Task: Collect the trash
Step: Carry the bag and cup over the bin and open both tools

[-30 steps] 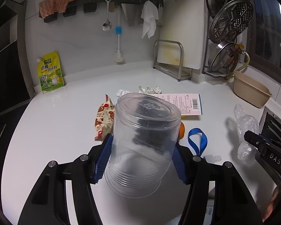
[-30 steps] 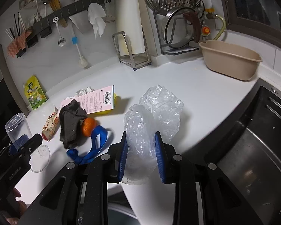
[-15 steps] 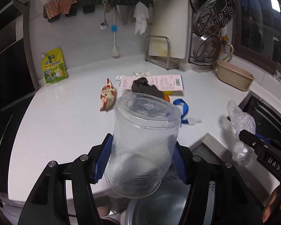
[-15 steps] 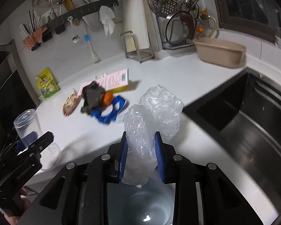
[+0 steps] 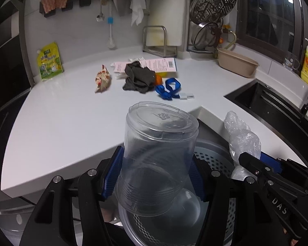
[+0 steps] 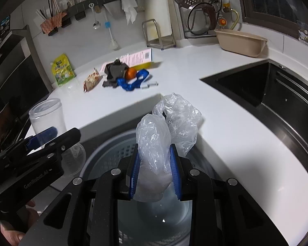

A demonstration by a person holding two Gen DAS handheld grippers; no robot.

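While the left tongs (image 5: 157, 176) clamp the clear cup (image 5: 157, 160) and the right tongs (image 6: 155, 176) pinch the crumpled plastic bag (image 6: 166, 131) above the perforated bin (image 6: 113, 153), both should release only once centred over its mouth.

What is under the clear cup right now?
Below the clear cup, held in the left tongs, sits a perforated grey bin with a pale, glossy bottom. The cup and tongs cover much of its inside.
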